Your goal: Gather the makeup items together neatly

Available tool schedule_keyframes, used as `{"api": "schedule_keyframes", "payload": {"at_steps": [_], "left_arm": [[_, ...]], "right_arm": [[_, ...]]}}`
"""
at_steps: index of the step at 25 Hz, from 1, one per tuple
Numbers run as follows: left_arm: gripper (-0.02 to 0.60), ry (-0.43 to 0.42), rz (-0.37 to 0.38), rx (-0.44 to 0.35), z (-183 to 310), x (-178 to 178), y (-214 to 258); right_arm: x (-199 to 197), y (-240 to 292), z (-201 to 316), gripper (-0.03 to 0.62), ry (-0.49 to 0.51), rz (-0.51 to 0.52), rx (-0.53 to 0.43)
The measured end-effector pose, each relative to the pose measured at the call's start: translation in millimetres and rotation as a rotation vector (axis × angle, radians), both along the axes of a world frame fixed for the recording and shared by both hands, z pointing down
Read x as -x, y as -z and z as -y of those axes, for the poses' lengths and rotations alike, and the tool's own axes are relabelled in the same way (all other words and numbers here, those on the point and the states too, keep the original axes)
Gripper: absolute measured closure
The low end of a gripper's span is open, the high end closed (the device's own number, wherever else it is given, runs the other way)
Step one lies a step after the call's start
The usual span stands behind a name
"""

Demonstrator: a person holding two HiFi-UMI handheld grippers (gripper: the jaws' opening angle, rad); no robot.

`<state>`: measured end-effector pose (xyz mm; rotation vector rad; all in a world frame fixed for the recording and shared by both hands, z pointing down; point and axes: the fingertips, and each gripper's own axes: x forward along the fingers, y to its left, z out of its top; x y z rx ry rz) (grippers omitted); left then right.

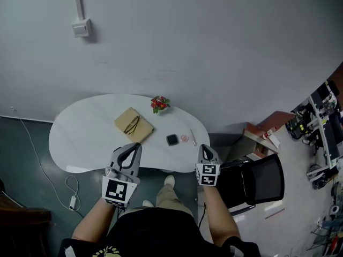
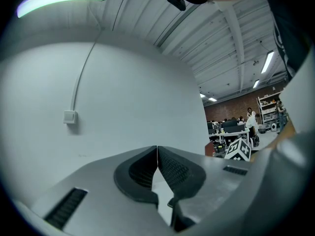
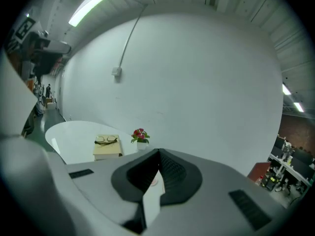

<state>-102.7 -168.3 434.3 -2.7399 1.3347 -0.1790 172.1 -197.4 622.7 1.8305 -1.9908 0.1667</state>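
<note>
On the white table [image 1: 86, 138] lie a black square compact [image 1: 172, 140], a small pink round item [image 1: 184, 138] and a thin pale stick [image 1: 193, 137], close together near the right front edge. My left gripper [image 1: 135, 146] hovers over the front edge, just left of them, shut and empty. My right gripper [image 1: 204, 148] hangs off the table's right front corner, beside the stick, also shut with nothing between its pads. In the left gripper view the left gripper [image 2: 157, 149] faces the bare wall. In the right gripper view the right gripper [image 3: 158, 151] looks down across the table.
A tan book [image 1: 133, 125] with glasses on it lies mid-table, and a small pot of red flowers [image 1: 159, 104] stands at the back edge. A black office chair [image 1: 257, 181] stands to the right of the table. A cable with an adaptor [image 1: 72, 201] lies on the floor at the left.
</note>
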Motion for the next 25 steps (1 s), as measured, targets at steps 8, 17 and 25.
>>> {"api": "schedule_keyframes", "payload": {"at_steps": [8,17,25], "left_arm": [[0.558,-0.006,-0.013,-0.026,-21.9,1.0,12.8],[0.558,-0.025,-0.006,-0.037,-48.6,-15.7,25.5],[0.558,-0.036,0.009,-0.063,-71.8,-36.3,36.5]], "right_arm": [[20.4,94.9,-54.9,0.566,0.067,0.041,-0.132],[35.7,179.2,-99.1,0.566,0.124,0.034,-0.255],[18.8,189.9,-127.1,0.566,0.13,0.067,-0.262]]}}
